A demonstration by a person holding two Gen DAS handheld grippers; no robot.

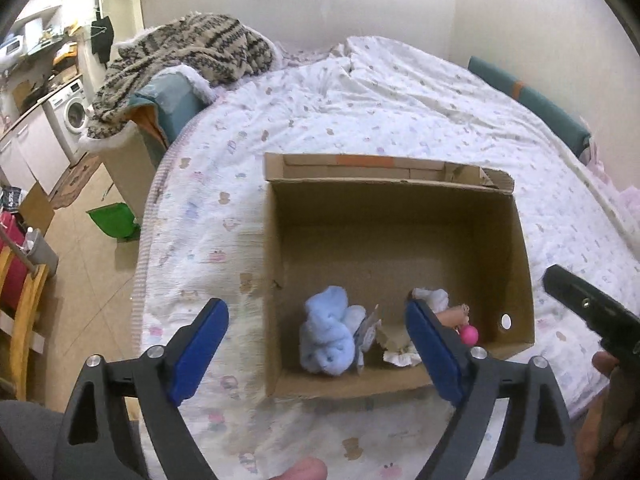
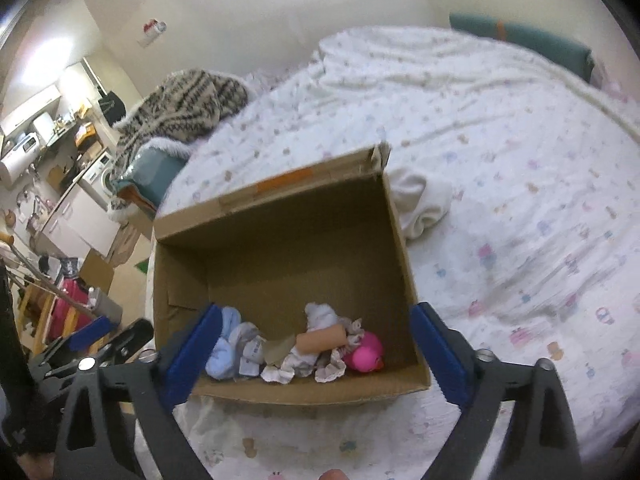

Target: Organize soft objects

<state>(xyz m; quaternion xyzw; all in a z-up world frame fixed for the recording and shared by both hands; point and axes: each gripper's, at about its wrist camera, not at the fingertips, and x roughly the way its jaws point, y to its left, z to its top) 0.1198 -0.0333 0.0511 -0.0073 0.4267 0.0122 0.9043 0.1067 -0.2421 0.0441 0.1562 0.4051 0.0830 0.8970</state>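
An open cardboard box (image 1: 520, 240) (image 2: 400, 240) stands on the bed. At its near end lie a light blue plush toy (image 1: 328, 336) (image 2: 222, 354), a doll in white frilly cloth (image 2: 320, 340) (image 1: 430, 298) and a pink rubber duck (image 2: 366, 354) (image 1: 469, 335). A rolled white cloth (image 2: 420, 204) lies on the bed just beyond the box's right wall. My left gripper (image 1: 316, 352) is open and empty above the box's near edge. My right gripper (image 2: 316, 356) is open and empty over the same end; its body shows in the left wrist view (image 1: 592, 308).
The bed has a white patterned quilt (image 1: 360, 100) (image 2: 500, 140). A striped knit blanket (image 1: 180, 56) (image 2: 180, 104) is draped over a teal bin at the bed's far left corner. A teal cushion (image 1: 528, 100) lies along the right wall. Kitchen units, a washing machine (image 1: 74, 116) and a wooden chair (image 1: 20, 300) stand left.
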